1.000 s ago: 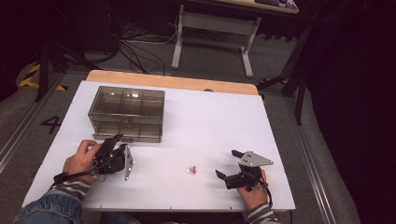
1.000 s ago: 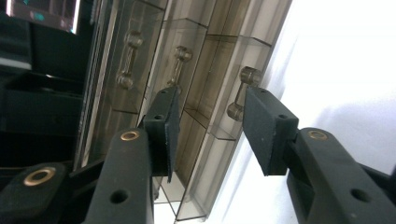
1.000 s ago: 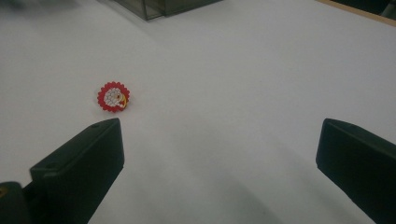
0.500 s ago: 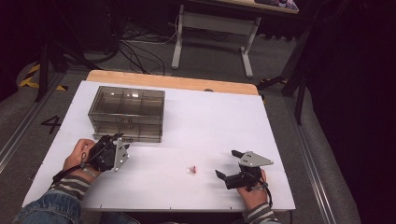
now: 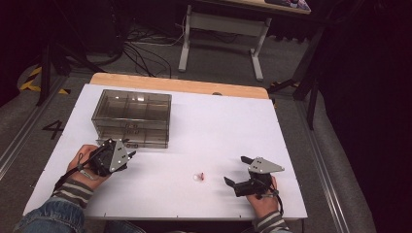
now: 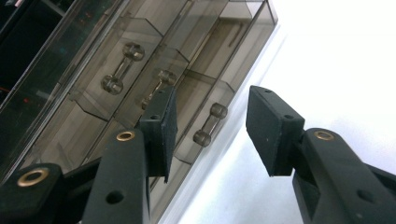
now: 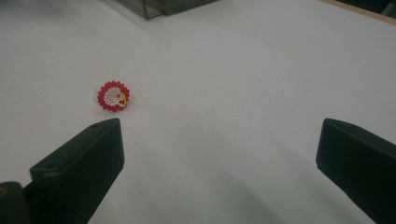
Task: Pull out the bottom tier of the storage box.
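A smoky see-through drawer box (image 5: 131, 116) stands at the table's back left. My left gripper (image 5: 127, 154) hovers just in front of its drawer fronts, tilted, with the grey plate facing up. In the left gripper view the left gripper (image 6: 212, 99) is partly open with nothing pressed between the pads, and the box (image 6: 140, 56) shows three clear bar handles; one handle (image 6: 210, 125) lies beyond the gap. A small red scalloped charm (image 5: 198, 176) with a white centre lies on the table. My right gripper (image 5: 235, 171) rests wide open to the right of it. In the right gripper view the charm (image 7: 113, 96) lies ahead of the left jaw of the right gripper (image 7: 219, 126).
The white tabletop (image 5: 218, 121) has a wooden strip along its far edge. Beyond it stand a table frame (image 5: 218, 29) and floor cables (image 5: 141, 48). A corner of the box (image 7: 163, 7) shows at the top of the right gripper view.
My left gripper has lifted a little and shifted toward the box front, rolling so its grey plate faces up. The right gripper and the charm have not moved.
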{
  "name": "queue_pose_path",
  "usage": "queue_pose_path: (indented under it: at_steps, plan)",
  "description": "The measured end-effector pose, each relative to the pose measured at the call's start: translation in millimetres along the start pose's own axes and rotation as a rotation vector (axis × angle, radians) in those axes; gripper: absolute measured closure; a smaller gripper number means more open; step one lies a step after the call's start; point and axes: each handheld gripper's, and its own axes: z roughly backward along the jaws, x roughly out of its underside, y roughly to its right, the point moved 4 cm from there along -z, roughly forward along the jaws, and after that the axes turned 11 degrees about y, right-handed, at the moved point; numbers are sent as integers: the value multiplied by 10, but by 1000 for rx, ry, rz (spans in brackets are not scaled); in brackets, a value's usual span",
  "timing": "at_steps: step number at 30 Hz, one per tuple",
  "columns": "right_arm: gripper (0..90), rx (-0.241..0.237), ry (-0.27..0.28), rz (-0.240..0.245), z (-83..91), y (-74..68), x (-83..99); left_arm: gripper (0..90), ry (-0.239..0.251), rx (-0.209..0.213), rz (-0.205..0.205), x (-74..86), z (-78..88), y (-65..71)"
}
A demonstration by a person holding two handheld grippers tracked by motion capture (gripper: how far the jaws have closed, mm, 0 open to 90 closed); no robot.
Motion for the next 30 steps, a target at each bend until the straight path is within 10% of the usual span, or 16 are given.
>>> queue_pose_path:
  at_steps: [19, 30]
  plan:
    - [17, -1, -3, -2, -2, 2, 1, 577, 46, 217, 177, -4, 8, -105]
    - [17, -1, -3, -2, -2, 0, 1, 591, 21, 296, 186, -49, 3, -215]
